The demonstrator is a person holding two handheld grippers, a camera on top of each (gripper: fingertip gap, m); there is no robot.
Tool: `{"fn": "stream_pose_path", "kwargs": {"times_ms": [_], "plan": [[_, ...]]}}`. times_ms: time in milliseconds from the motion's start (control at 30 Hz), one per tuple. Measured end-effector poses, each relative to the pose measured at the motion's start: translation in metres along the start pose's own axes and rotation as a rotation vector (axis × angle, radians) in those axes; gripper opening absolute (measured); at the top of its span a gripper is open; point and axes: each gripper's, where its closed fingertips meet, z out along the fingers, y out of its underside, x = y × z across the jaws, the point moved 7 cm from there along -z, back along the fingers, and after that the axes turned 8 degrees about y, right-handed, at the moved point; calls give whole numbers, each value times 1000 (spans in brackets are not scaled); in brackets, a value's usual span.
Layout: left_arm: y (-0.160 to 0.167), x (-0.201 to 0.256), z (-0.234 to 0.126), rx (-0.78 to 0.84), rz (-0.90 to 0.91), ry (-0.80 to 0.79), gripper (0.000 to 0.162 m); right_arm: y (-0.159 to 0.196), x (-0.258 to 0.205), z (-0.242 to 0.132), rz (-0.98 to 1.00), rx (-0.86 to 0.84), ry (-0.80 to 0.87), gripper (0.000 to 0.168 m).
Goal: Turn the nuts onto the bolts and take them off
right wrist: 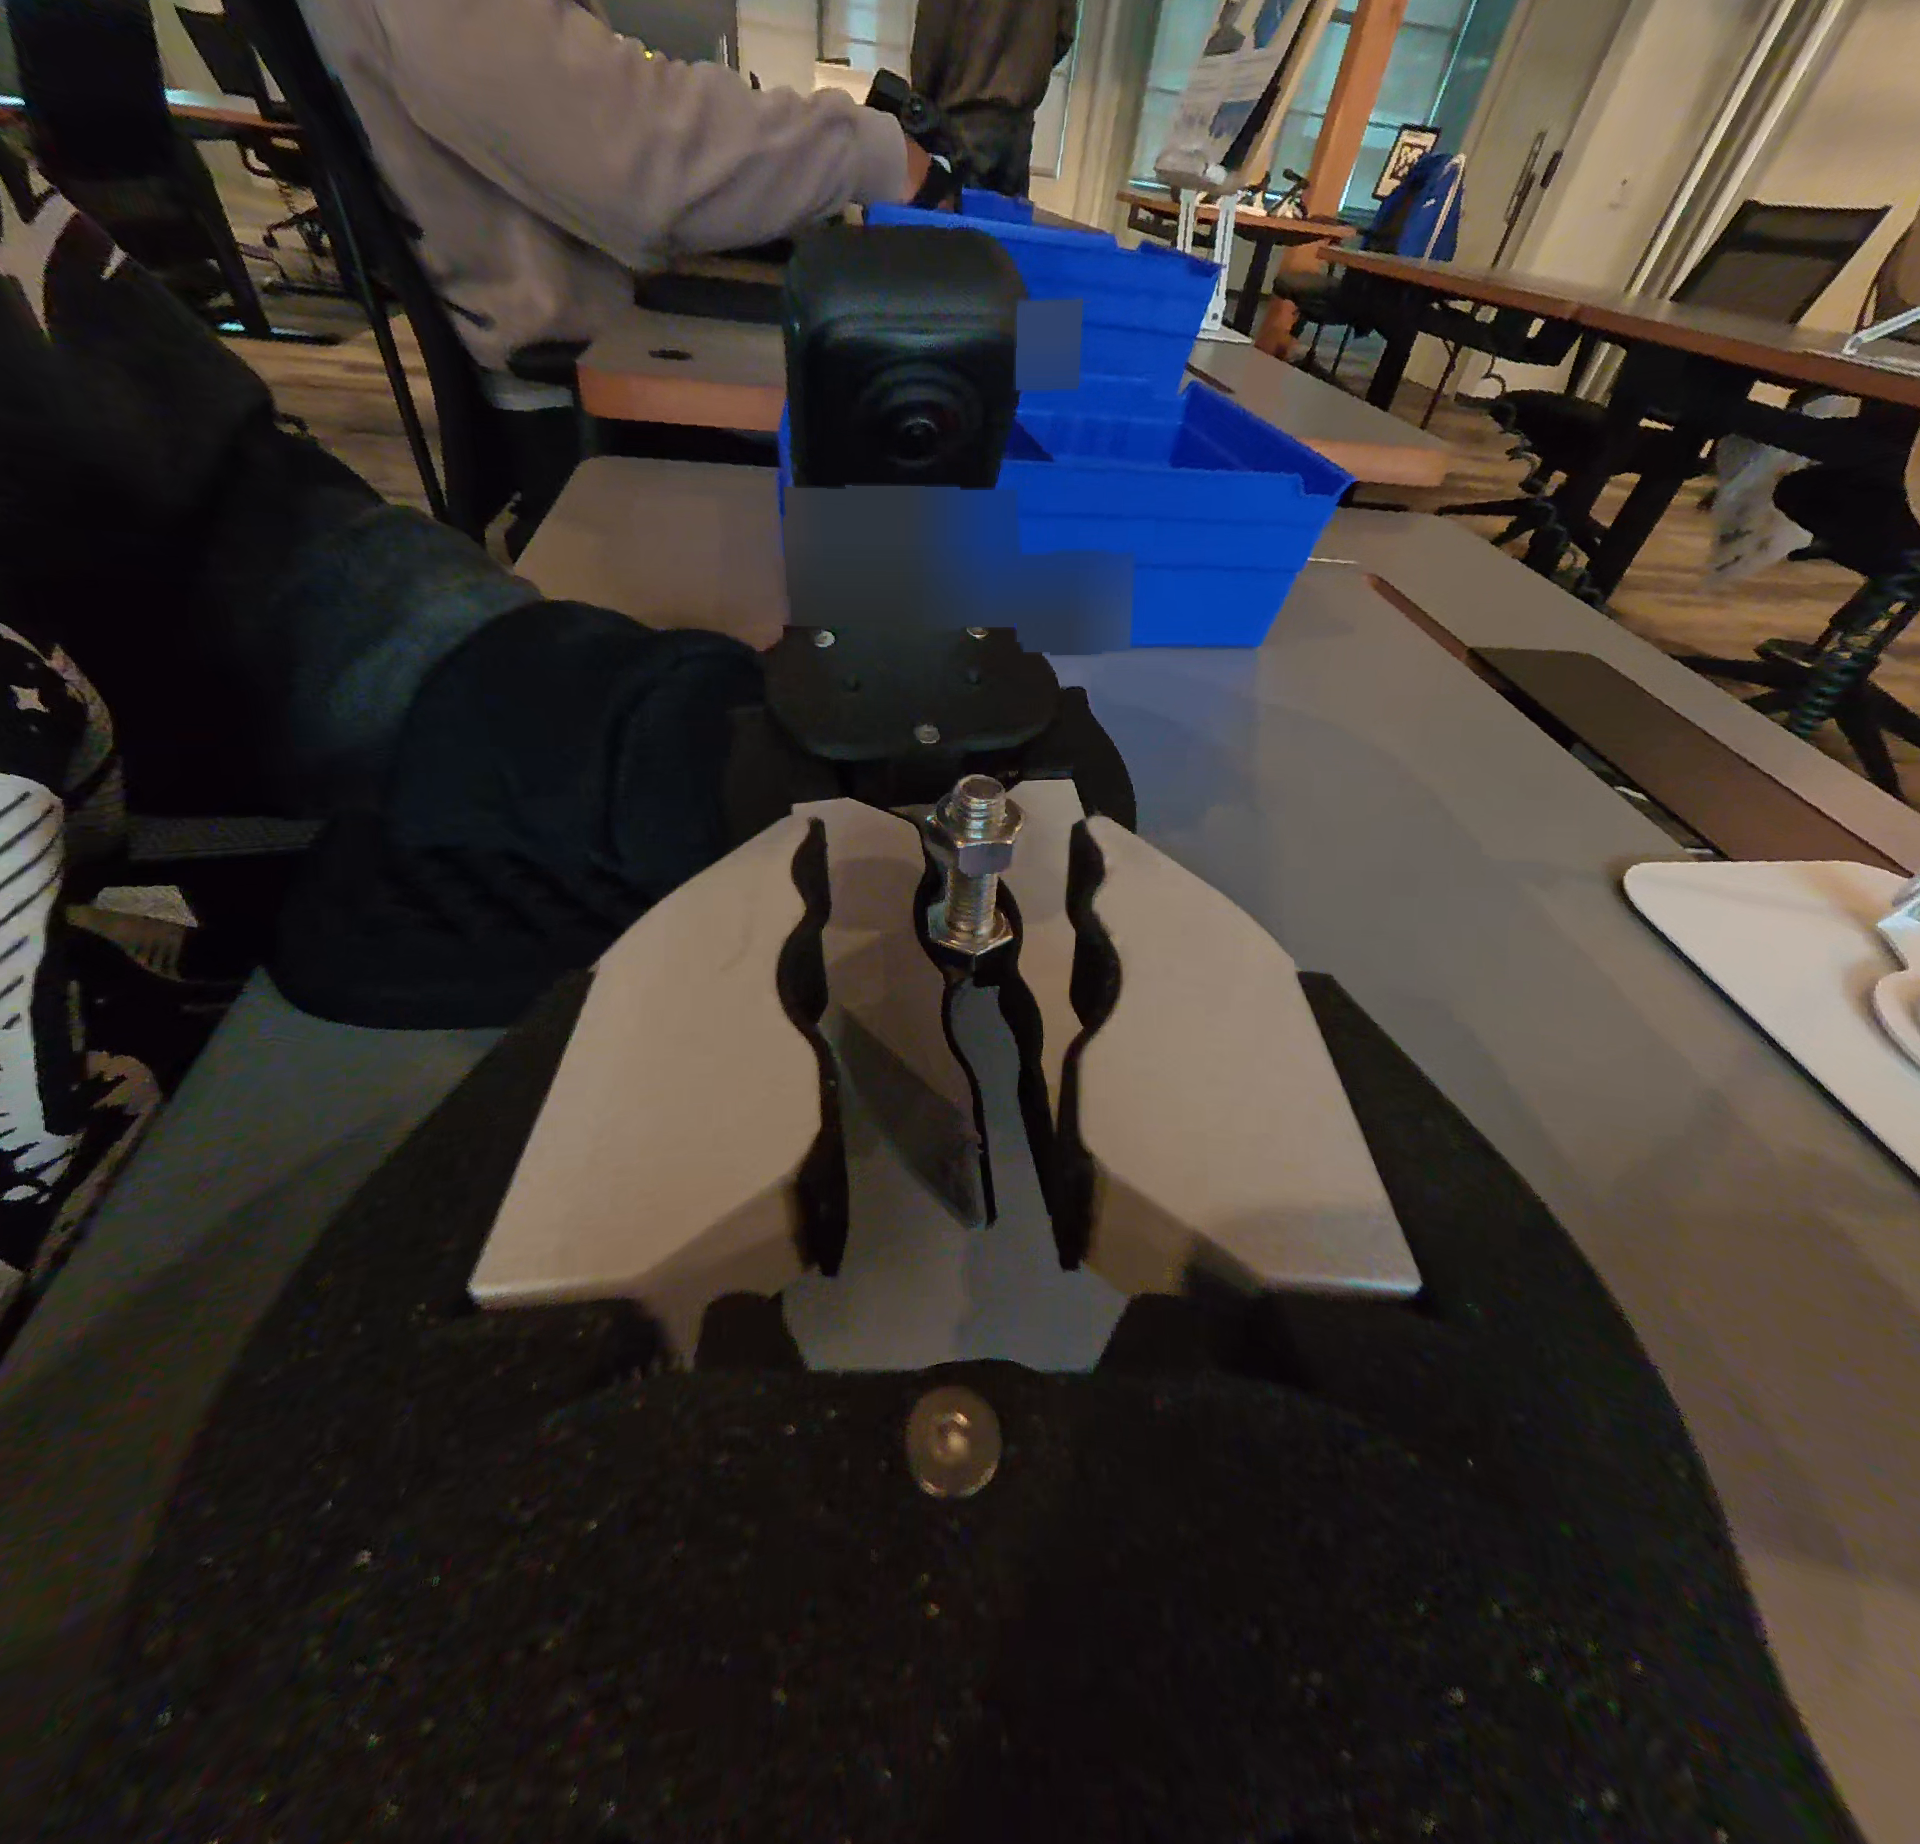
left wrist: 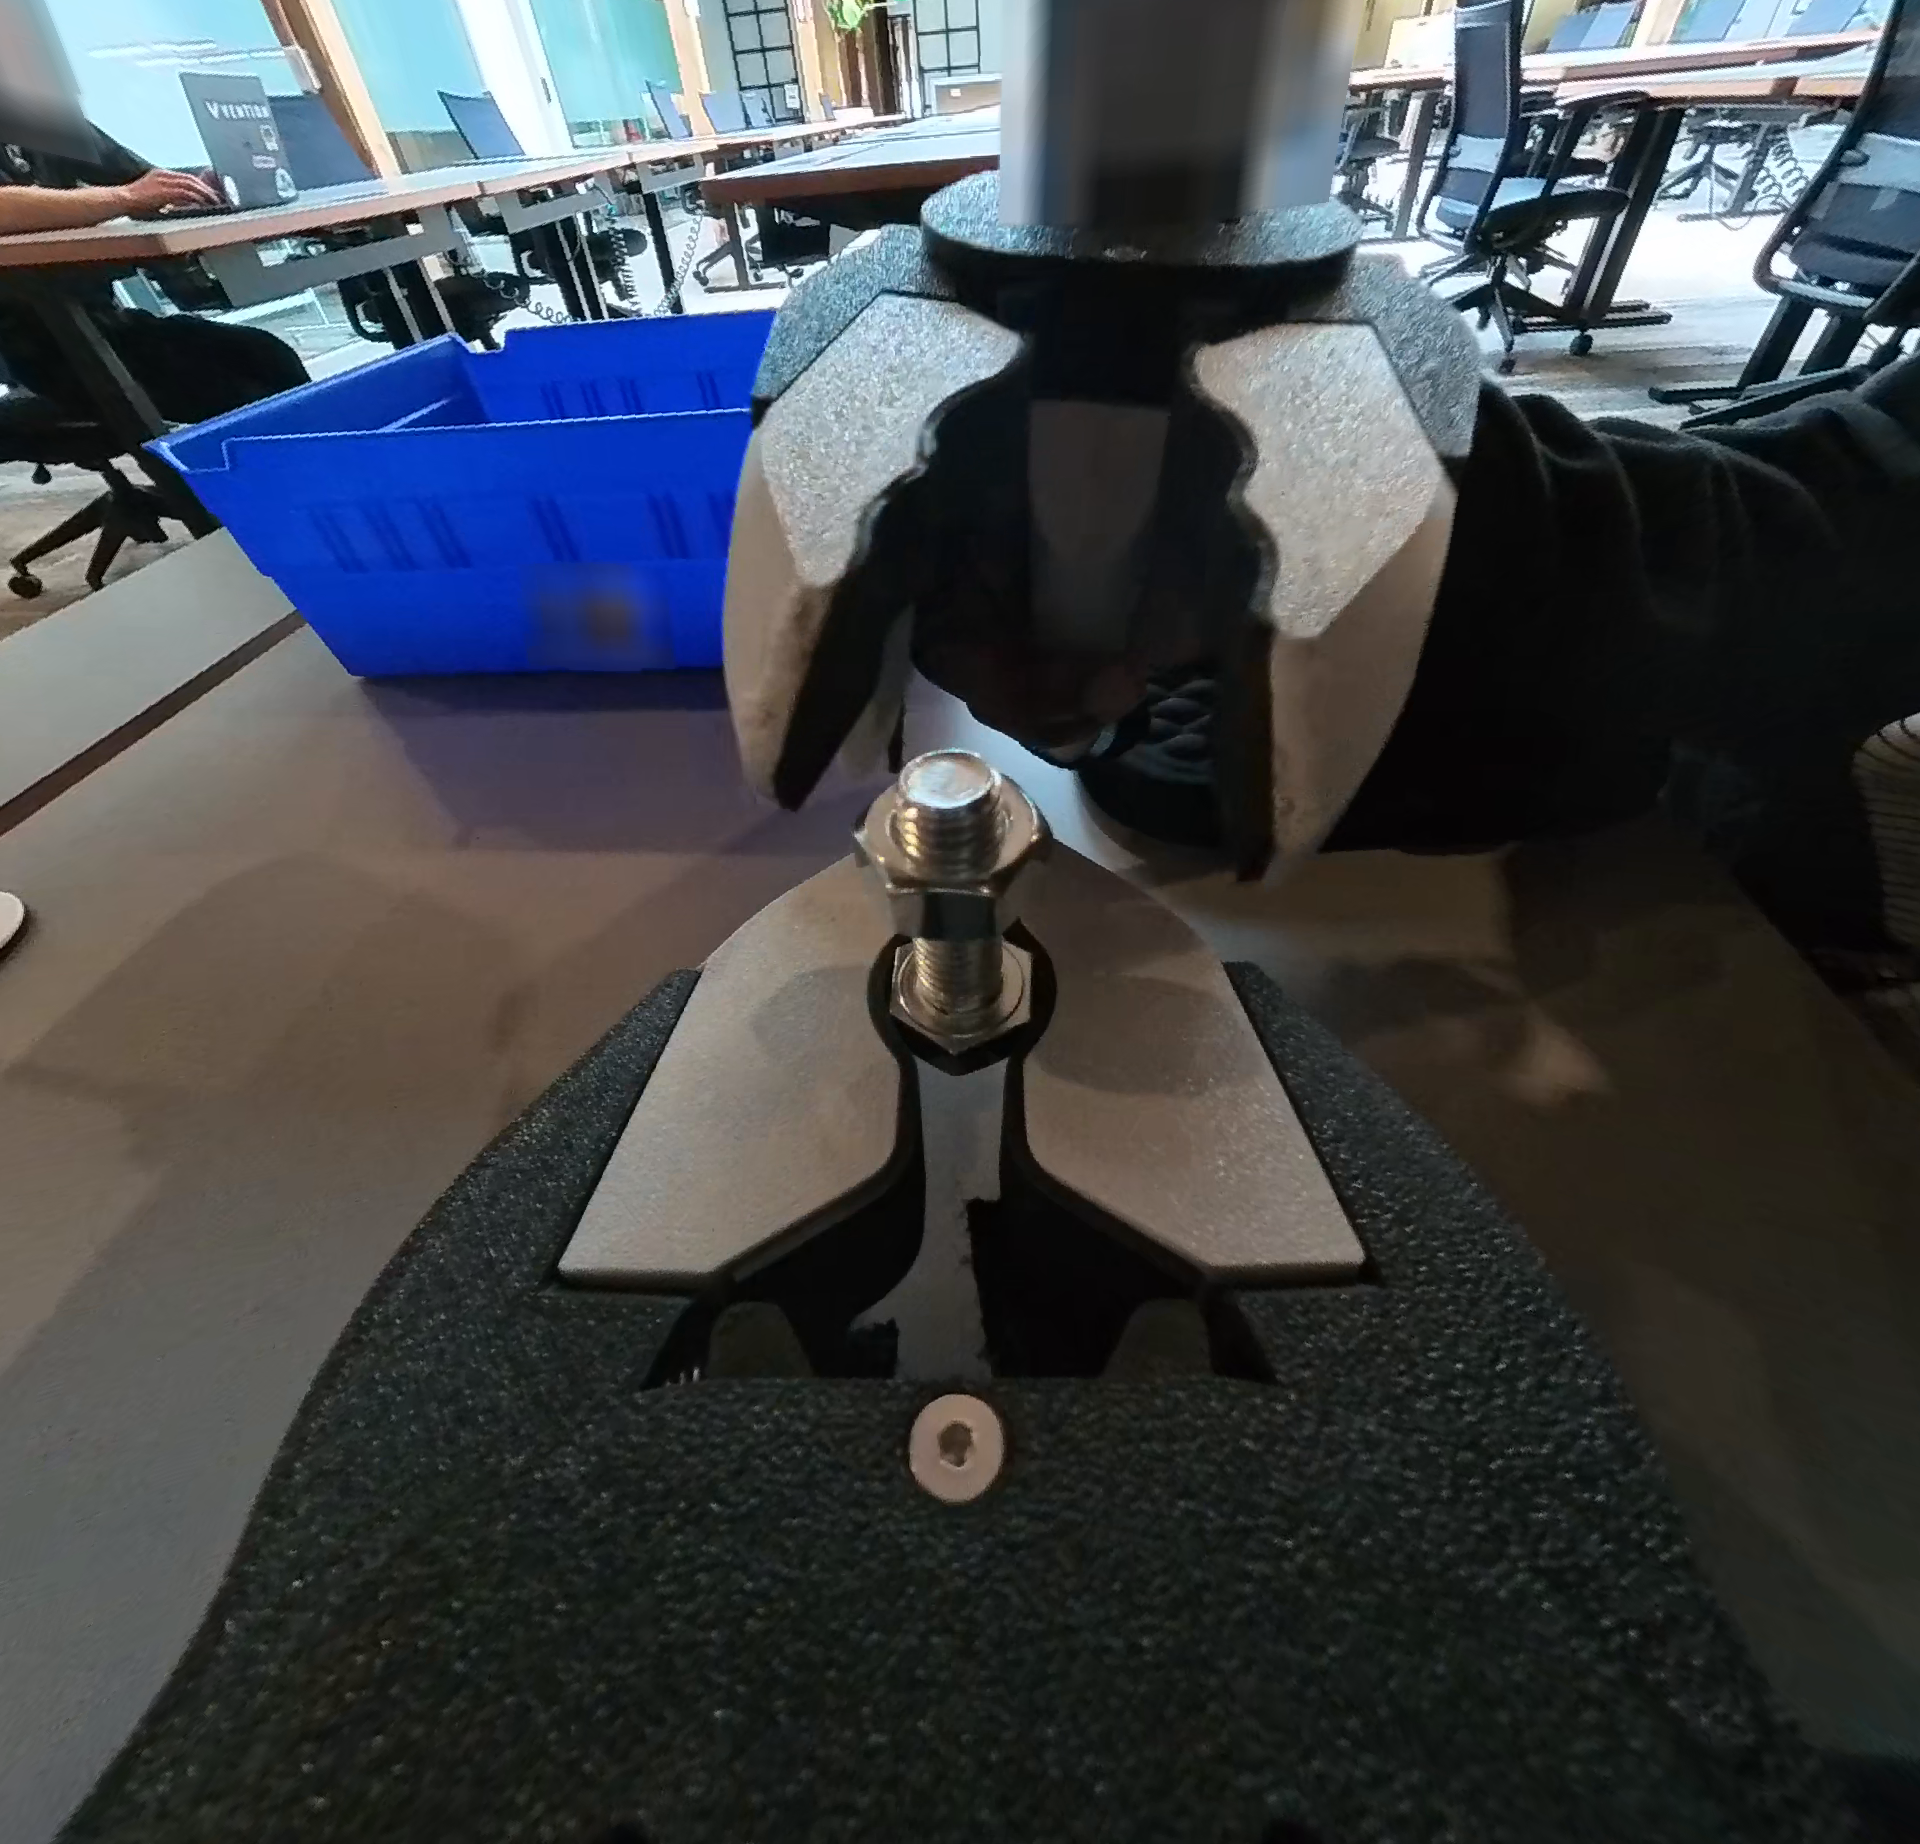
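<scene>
A silver bolt (left wrist: 951,963) stands upright with a hex nut (left wrist: 951,849) threaded near its top end. My left gripper (left wrist: 961,973) is shut on the bolt's lower end, with both pads closed round the hex base. In the right wrist view the bolt (right wrist: 971,890) and its nut (right wrist: 977,844) stand between my right gripper's fingers (right wrist: 810,859). My right gripper (right wrist: 948,833) is open, with a clear gap on each side of the nut. It also shows in the left wrist view (left wrist: 1034,807), facing me with its jaws spread just above the nut.
A blue plastic bin (left wrist: 468,547) stands on the grey table (left wrist: 312,963) behind the grippers, and it also shows in the right wrist view (right wrist: 1195,547). A white tray (right wrist: 1766,963) lies at the right. People sit at desks behind. My right fingertips sit around 7 cm from my left ones.
</scene>
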Motion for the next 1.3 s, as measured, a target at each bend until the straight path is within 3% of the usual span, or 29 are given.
{"fn": "stream_pose_path", "kwargs": {"times_ms": [67, 133, 167, 300, 500, 600, 633, 767, 867, 1100, 1300], "plan": [[0, 0, 0, 1, -1, -1, 9, -1, 0, -1, 0, 4, -5, 38], [0, 0, 0, 1, 0, -1, 8, 0, 0, -4, -6, -3, -4, 20], [0, 0, 0, 1, 0, -2, 8, -1, 0, -7, -12, 2, -8, 3], [0, 0, 0, 0, -1, 0, 11, -5, 1, -12, 26, 60, -33, 0], [0, 0, 0, -3, 1, 3, 9, 1, 0, 0, 9, -12, -2, 47], [0, 0, 0, -2, -1, 2, 8, 1, -1, 2, 2, -18, -11, 49], [0, 0, 0, -1, -1, 2, 8, 1, -2, 2, -1, -17, -14, 45], [0, 0, 0, -1, -1, 1, 11, 0, 1, -9, 4, -3, -24, 0], [0, 0, 0, -2, -1, 1, 11, -5, 2, -12, 39, 57, -34, 0], [0, 0, 0, -5, 1, 5, 8, 2, 2, 1, 5, -26, 11, 52], [0, 0, 0, -4, 0, 6, 8, 1, 0, 2, -1, -21, -2, 47]]}}
